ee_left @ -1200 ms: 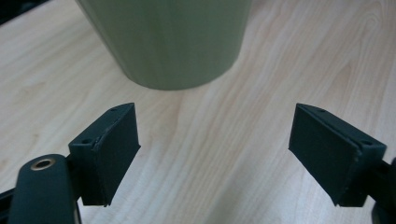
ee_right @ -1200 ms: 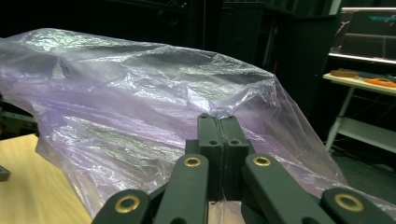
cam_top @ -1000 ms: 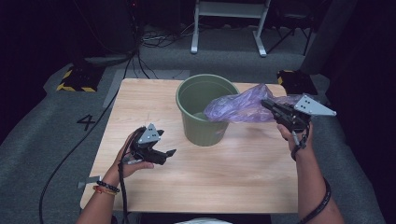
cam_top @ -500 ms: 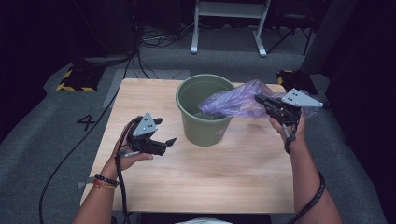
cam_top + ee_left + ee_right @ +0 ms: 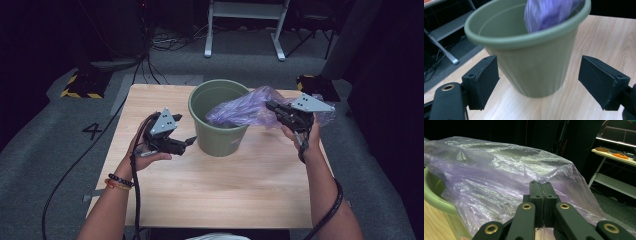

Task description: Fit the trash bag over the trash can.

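Now | step: lining green bucket point(image 5: 218, 120) on bench point(image 5: 215, 190) | right tool point(image 5: 274, 108) clenched on purple bag point(image 5: 240, 107) draped over rim | left tool point(image 5: 189, 143) released beside bucket | next, likely: left takes opposite bag edge, spreads it.
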